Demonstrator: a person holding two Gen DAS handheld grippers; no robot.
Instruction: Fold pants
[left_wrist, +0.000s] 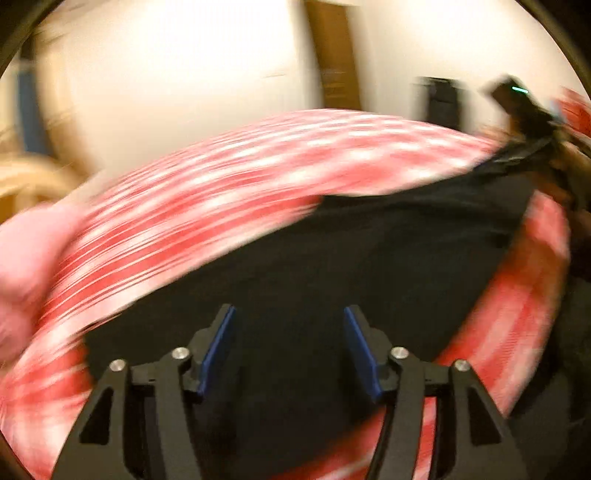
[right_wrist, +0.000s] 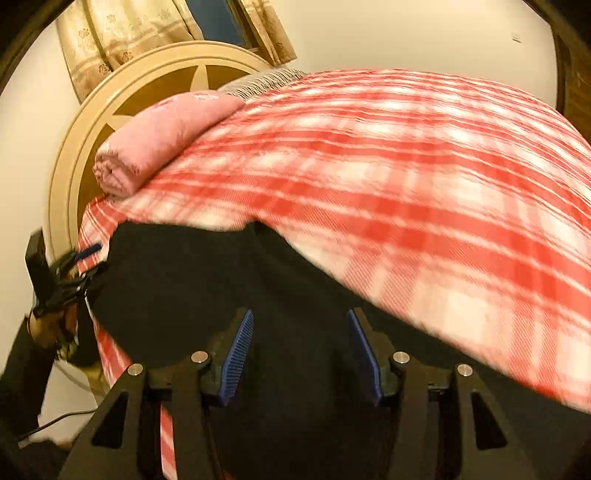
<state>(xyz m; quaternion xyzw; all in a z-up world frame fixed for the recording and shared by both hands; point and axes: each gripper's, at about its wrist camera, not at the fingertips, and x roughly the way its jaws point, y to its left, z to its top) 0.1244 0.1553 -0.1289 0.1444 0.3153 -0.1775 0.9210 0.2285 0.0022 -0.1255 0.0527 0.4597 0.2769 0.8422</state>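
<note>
**Black pants on a plaid-covered bed, both claws released**

Left claw (left_wrist: 290, 347): black linkage, blue pads standing apart, nothing pressed between them; dark cloth lies below the gap.

Right claw (right_wrist: 300, 354): same build, ribbed blue pads parted, gripping nothing, poised over the same cloth.

Pants (right_wrist: 207, 280): black, spread flat on the bed and filling the near foreground of both wrist views. In the left wrist view the fabric (left_wrist: 388, 251) narrows toward the upper right, where the other claw appears, blurred. In the right wrist view the other claw (right_wrist: 79, 264) sits at the left edge of the pants, held by a person's hand (right_wrist: 46, 326) in a dark sleeve; whether it touches the cloth cannot be told.

Bedcover (right_wrist: 406, 177): red-and-white plaid, under and beyond the pants.

Pink folded blanket (right_wrist: 159, 144): on the bedcover, at its far left corner.

Headboard (right_wrist: 110, 110): round, cream, with a star.

Curtains (right_wrist: 122, 37): beige, patterned, farthest back.
</note>
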